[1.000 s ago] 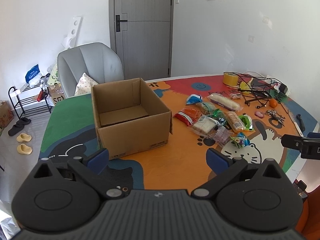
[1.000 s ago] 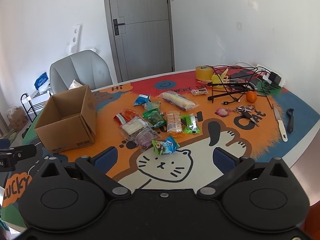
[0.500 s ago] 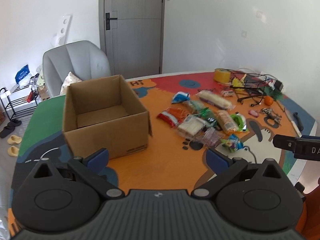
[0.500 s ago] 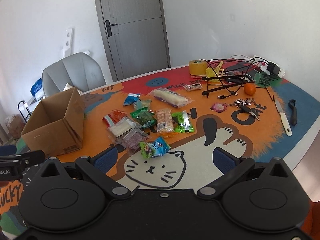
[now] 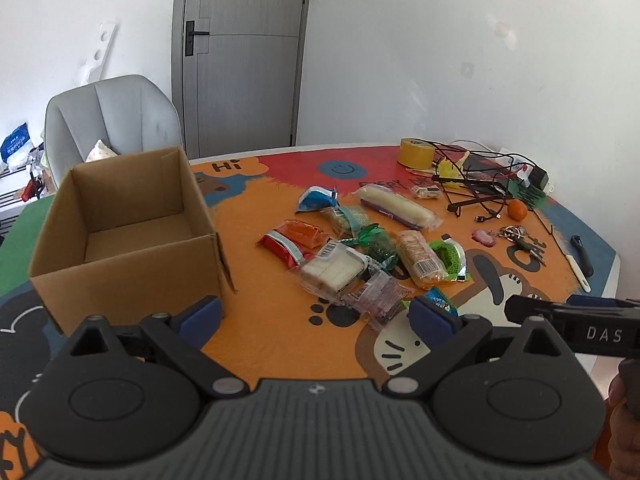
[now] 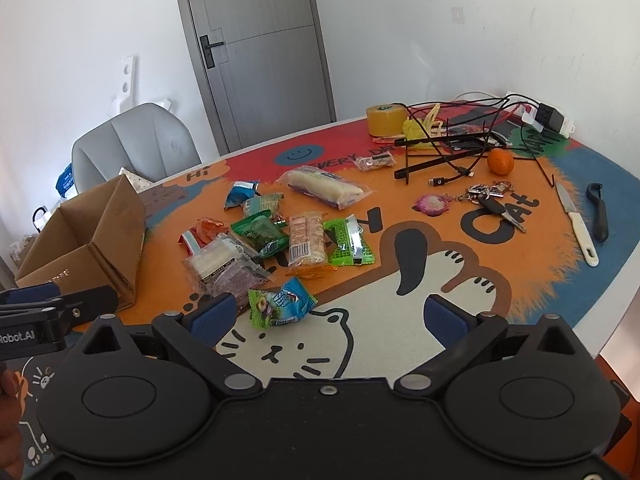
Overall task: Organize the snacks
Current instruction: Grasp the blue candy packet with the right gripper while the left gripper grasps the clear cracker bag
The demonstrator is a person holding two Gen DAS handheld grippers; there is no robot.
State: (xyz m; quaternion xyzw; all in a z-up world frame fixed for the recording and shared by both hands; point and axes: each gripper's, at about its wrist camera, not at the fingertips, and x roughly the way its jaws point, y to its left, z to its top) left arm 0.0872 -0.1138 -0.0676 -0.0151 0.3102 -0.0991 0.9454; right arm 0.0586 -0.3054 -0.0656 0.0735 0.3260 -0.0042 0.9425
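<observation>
Left wrist view: left gripper (image 5: pixel 316 314) is spread wide, holding nothing. Cardboard box (image 5: pixel 124 236) at 10 o'clock looks empty; snack pile (image 5: pixel 360 248) at 1 o'clock.

Right wrist view: right gripper (image 6: pixel 326 316) is wide open, also empty. I'd grab the blue-green packet (image 6: pixel 280 306) at 11 o'clock first, pinching its middle.

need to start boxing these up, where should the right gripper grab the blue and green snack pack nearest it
Take the blue and green snack pack by its crimped green left end, coming down from above. It lies flat and apart from the pile, right before the open right gripper, so a flat seam is easier to pinch than its puffed middle.
</observation>
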